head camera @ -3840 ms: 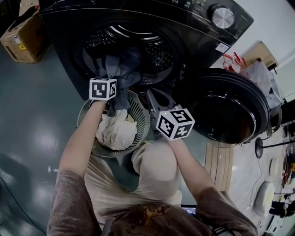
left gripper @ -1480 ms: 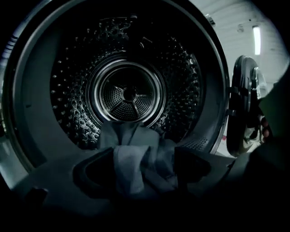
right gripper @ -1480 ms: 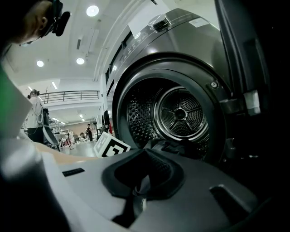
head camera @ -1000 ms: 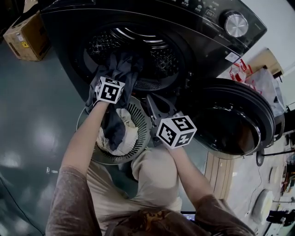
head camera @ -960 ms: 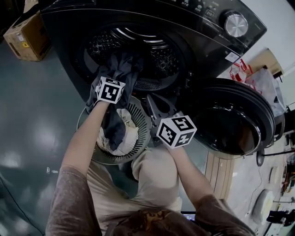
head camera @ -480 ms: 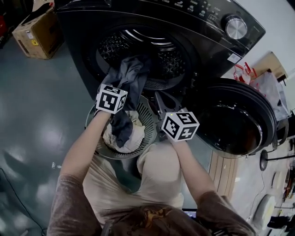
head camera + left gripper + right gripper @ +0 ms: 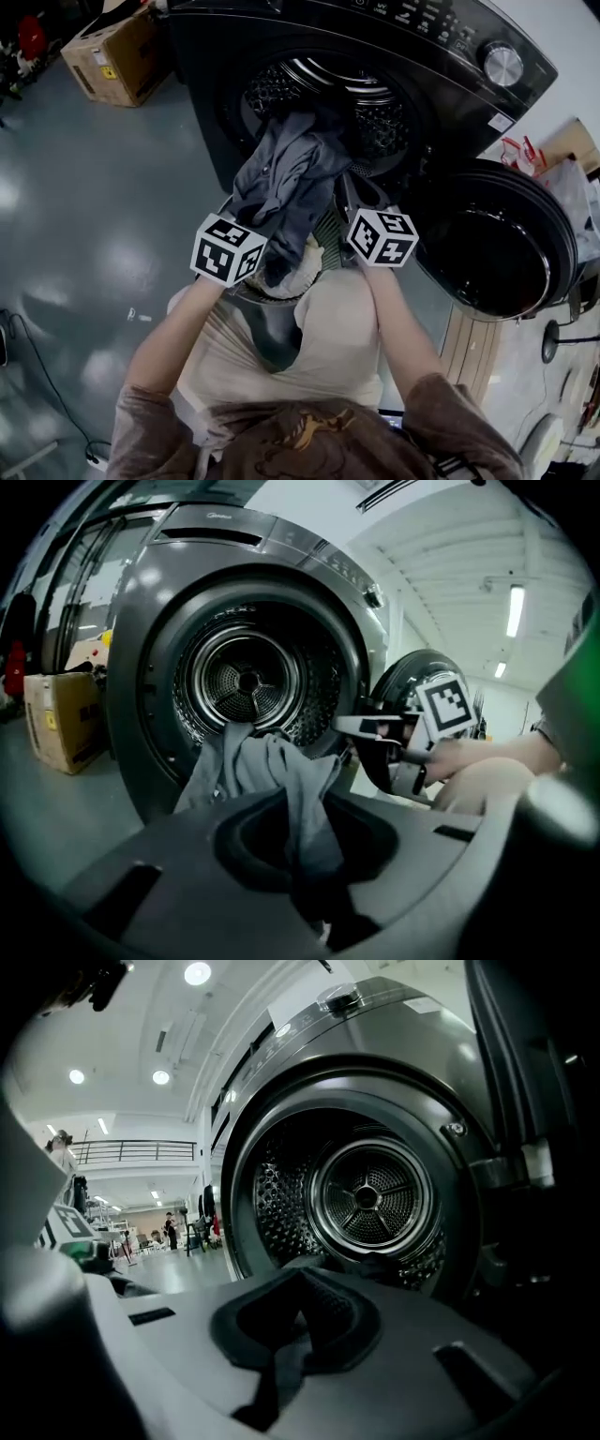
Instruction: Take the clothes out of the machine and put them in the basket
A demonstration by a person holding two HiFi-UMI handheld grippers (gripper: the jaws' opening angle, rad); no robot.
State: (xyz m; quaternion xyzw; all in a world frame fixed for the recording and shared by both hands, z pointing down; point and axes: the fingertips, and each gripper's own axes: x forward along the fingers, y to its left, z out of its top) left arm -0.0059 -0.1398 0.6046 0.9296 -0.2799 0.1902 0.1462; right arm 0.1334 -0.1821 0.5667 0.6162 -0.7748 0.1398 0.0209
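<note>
The left gripper (image 7: 305, 855) has got hold: its jaws have just been closing and are now pinched on the grey garment (image 7: 291, 173), w/ the cloth bunched right btw the pads and running up out of them. Look at that garment: thin, dull blue-grey, heavily creased, drawn into 1 long rope of folds w/ a wider flap hanging off its left side. The far end is draped over the lower lip of the drum (image 7: 375, 117) mouth and the near end is in the grip. So it spans from the machine (image 7: 441, 47) out over the basket (image 7: 328, 228), not in it yet. The basket sits on the floor right in front of the opening, ribbed wall showing, w/ a white cloth (image 7: 305, 270) heaped inside under the grey one. The right gripper (image 7: 286, 1340) hangs just right of the opening, jaws a little apart, nothing btw them, clear of the garment. Its view looks straight into the shiny perforated drum. The door (image 7: 497, 244) is swung wide open to the right. A cardboard box (image 7: 117, 56) sits on the floor left of the machine, well apart from the action. The person's beige knee (image 7: 328, 328) is close behind the basket.
</note>
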